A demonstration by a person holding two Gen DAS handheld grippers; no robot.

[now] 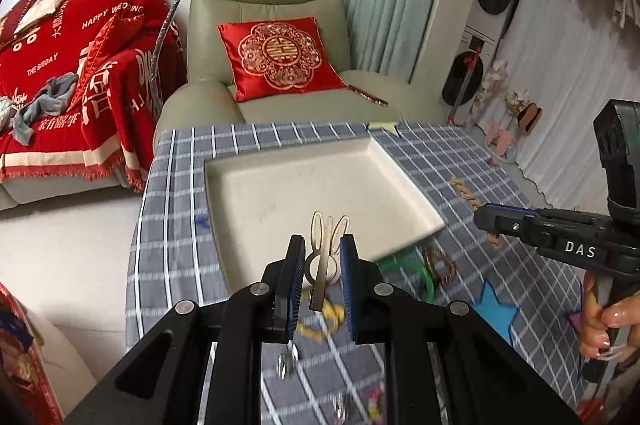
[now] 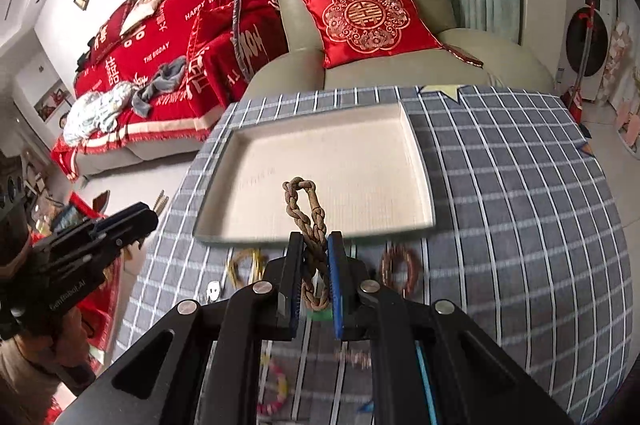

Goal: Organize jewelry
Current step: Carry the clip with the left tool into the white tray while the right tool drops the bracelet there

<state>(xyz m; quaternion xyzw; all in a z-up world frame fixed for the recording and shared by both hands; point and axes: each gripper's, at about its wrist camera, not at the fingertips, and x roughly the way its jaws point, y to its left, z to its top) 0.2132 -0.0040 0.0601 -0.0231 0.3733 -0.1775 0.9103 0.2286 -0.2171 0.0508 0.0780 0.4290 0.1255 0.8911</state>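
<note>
My left gripper (image 1: 322, 245) is shut on a rabbit-shaped hair clip (image 1: 325, 257), its two long ears pointing up over the cream tray (image 1: 280, 193). My right gripper (image 2: 316, 243) is shut on a braided brown rope bracelet (image 2: 306, 209), whose loop sticks out above the fingertips, over the tray's (image 2: 328, 161) near edge. The tray lies bare on the grey checked tablecloth (image 2: 500, 185). The right gripper (image 1: 486, 219) also shows at the right of the left wrist view, with the braided bracelet (image 1: 466, 191) hanging at its tip. The left gripper (image 2: 132, 221) appears at the left of the right wrist view.
Loose jewelry lies on the cloth near the tray's front: a green bangle (image 1: 412, 271), a reddish-brown beaded bracelet (image 2: 400, 269), a yellow piece (image 1: 324, 321), a gold bangle (image 2: 244, 265), a pink beaded bracelet (image 2: 276, 393). A green armchair (image 1: 272, 25) with a red cushion stands behind the table.
</note>
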